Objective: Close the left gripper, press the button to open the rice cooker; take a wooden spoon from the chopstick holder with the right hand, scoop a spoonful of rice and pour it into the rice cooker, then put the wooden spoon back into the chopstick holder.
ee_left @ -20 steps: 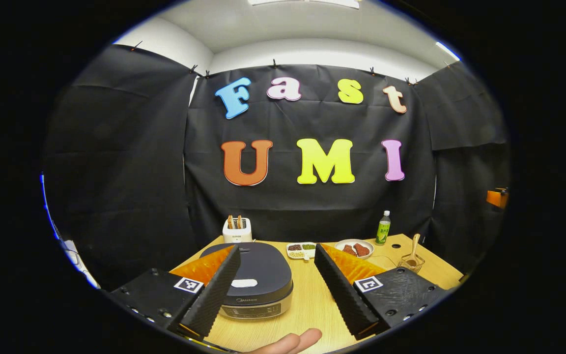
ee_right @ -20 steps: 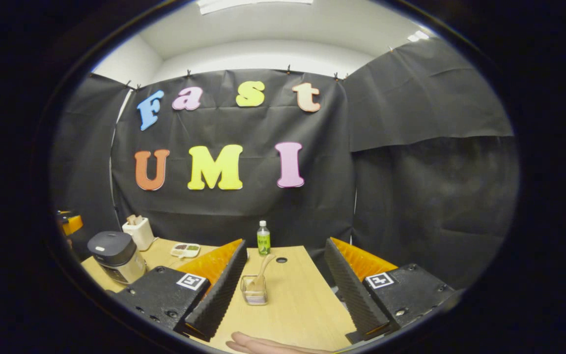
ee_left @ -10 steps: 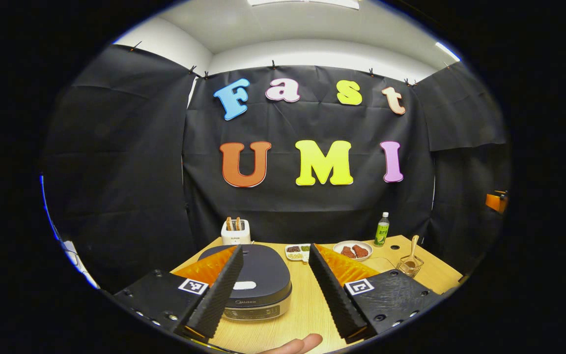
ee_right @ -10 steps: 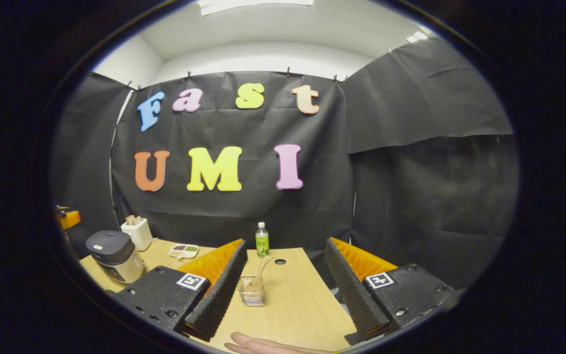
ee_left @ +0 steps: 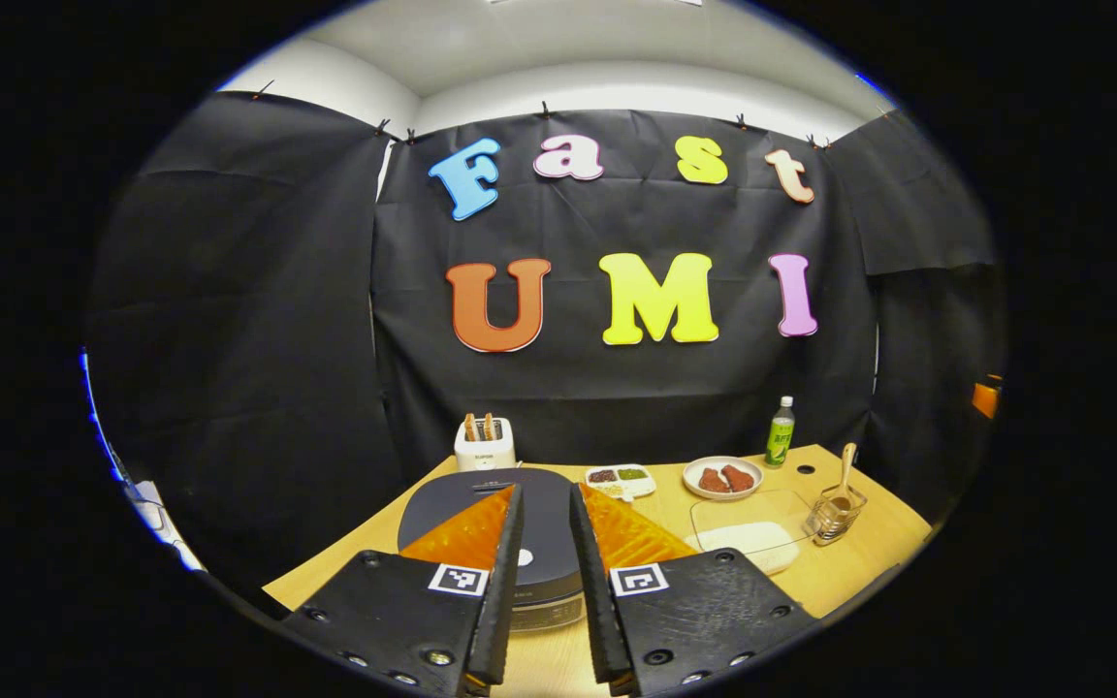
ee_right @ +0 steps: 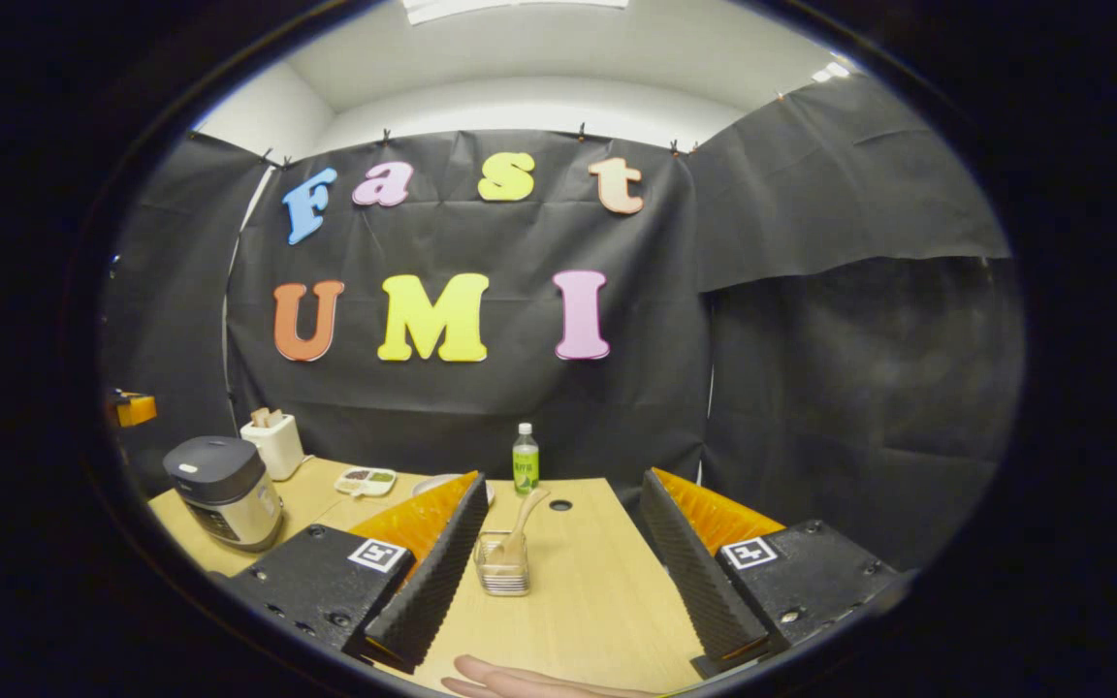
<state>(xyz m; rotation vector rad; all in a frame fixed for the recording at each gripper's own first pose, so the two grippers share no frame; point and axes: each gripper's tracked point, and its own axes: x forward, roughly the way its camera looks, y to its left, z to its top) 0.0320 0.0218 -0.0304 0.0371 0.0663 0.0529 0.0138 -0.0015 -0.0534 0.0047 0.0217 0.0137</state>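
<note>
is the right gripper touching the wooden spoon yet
Apart. The right gripper view shows the right gripper open, with bare table between its fingers and the wooden spoon, which stands in the chopstick holder.

On the table (ee_left: 869,572) the rice cooker (ee_left: 500,523) sits at the near left, with the toaster (ee_left: 485,446) right behind it against the wall. To the right of the toaster comes the divided snack dish (ee_left: 621,478), then the plate (ee_left: 722,477), then the bottle (ee_left: 780,431) at the back. In front of the plate lies a clear rice tray (ee_left: 748,528); just right of it stands the chopstick holder (ee_left: 835,512), the wooden spoon (ee_left: 845,470) upright in it.
</note>
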